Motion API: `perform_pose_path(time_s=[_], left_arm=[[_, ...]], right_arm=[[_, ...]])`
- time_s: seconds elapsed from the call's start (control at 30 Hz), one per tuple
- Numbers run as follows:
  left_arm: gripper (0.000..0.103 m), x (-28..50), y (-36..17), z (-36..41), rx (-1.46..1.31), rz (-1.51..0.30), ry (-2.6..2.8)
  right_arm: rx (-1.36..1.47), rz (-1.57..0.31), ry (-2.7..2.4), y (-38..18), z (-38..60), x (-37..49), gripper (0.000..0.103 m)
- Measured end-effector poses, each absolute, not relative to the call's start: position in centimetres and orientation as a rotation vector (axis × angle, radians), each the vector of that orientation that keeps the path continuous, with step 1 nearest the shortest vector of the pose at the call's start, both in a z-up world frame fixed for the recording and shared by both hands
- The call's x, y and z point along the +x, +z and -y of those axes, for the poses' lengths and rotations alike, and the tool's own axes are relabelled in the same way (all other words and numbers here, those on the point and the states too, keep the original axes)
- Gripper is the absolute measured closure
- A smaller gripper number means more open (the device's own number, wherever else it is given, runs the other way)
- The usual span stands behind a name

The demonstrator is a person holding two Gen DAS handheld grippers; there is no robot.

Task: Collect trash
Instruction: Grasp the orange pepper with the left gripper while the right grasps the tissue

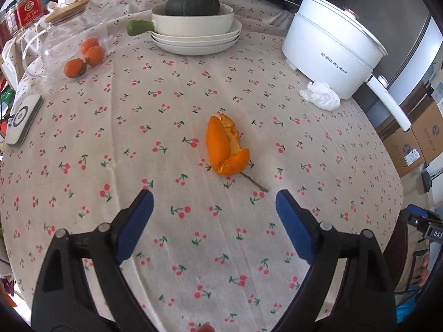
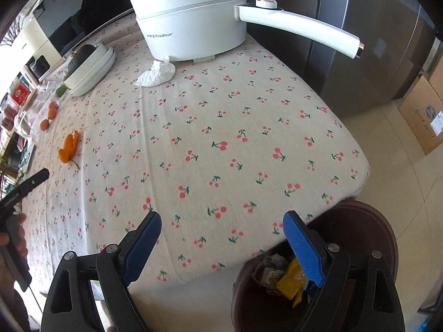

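An orange peel (image 1: 225,149) with a thin stem lies on the cherry-print tablecloth (image 1: 166,249), just beyond my left gripper (image 1: 213,197), which is open with nothing between its blue pads. A crumpled white tissue (image 1: 321,95) rests against the white electric pot (image 1: 332,52). In the right wrist view the tissue (image 2: 156,73) and the peel (image 2: 68,145) lie far ahead. My right gripper (image 2: 223,220) hangs open and empty over the table's near corner, its right pad above a brown trash bin (image 2: 368,221) holding wrappers.
A dark squash (image 1: 192,2) sits in stacked white dishes (image 1: 193,36). Three small oranges (image 1: 84,58) lie by an overturned glass jar (image 1: 69,36). A white device (image 1: 23,119) rests at the left edge. Cardboard boxes (image 2: 423,110) and a steel fridge (image 2: 360,41) stand beyond the table.
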State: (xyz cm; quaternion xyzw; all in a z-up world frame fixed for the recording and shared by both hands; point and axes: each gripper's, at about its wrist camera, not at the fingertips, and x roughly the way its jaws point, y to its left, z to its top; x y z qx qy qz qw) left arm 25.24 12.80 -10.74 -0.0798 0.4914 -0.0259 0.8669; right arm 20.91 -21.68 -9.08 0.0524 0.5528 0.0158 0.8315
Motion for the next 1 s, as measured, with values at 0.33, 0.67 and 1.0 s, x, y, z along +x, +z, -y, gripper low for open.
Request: perform_pose_path(time_s=[0.33, 0.67, 1.0], left_arm=[[0.07, 28.6, -13.4, -11.7, -0.11, -0.977, -0.117], [0.08, 28.7, -12.7, -12.6, -0.121, -0.908, -0.123], [0.08, 28.8, -12.3, -12.3, -0.126, -0.9, -0.124]], right_arm=[[0.128, -1.059, 0.082, -10.0, 18.0, 28.1, 0.012], [0.177, -1.0, 0.095, -12.1, 13.7, 35.8, 0.026], [0.204, -0.994, 0.088, -13.8, 11.0, 40.7, 0.063]])
